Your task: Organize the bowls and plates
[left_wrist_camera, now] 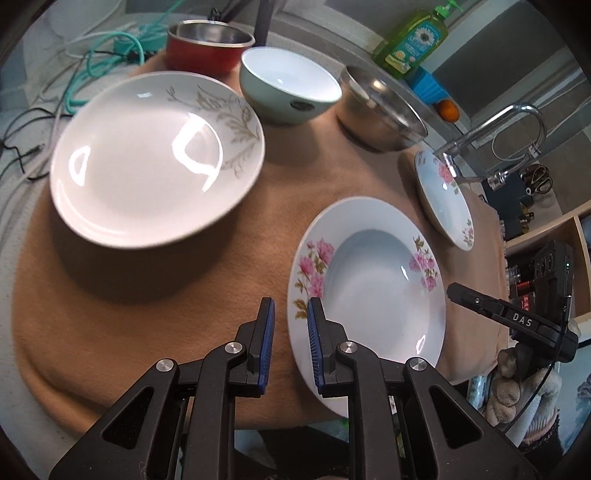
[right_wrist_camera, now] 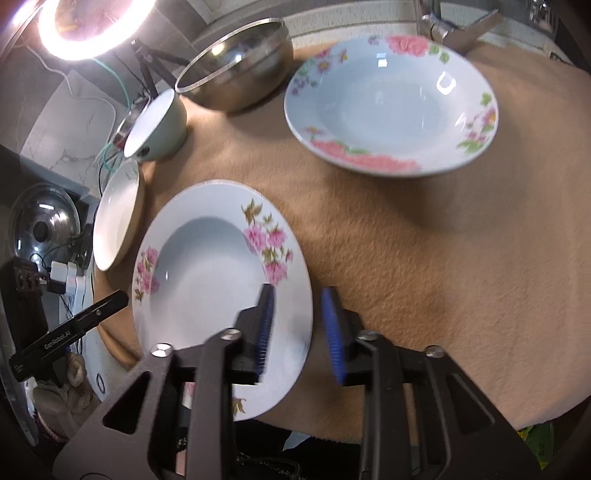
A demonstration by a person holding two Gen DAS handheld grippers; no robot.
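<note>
A deep plate with pink flowers (left_wrist_camera: 369, 280) (right_wrist_camera: 218, 280) lies at the front of the tan cloth (left_wrist_camera: 184, 280). My left gripper (left_wrist_camera: 290, 314) is open and straddles its left rim. My right gripper (right_wrist_camera: 299, 306) is open and straddles its right rim. A white plate with a grey leaf print (left_wrist_camera: 155, 158) (right_wrist_camera: 116, 218) lies to the left. A second flowered plate (left_wrist_camera: 443, 199) (right_wrist_camera: 391, 107) lies to the right. A pale green bowl (left_wrist_camera: 291, 85) (right_wrist_camera: 157, 125), a steel bowl (left_wrist_camera: 380, 110) (right_wrist_camera: 236, 62) and a red-sided steel bowl (left_wrist_camera: 207, 48) stand at the back.
A green soap bottle (left_wrist_camera: 413, 37), a blue sponge holder and an orange sit behind the bowls. A faucet (left_wrist_camera: 498, 122) stands at the right. Cables (left_wrist_camera: 92, 62) lie at the back left. A ring light (right_wrist_camera: 92, 22) and a pot lid (right_wrist_camera: 44, 225) are at the left.
</note>
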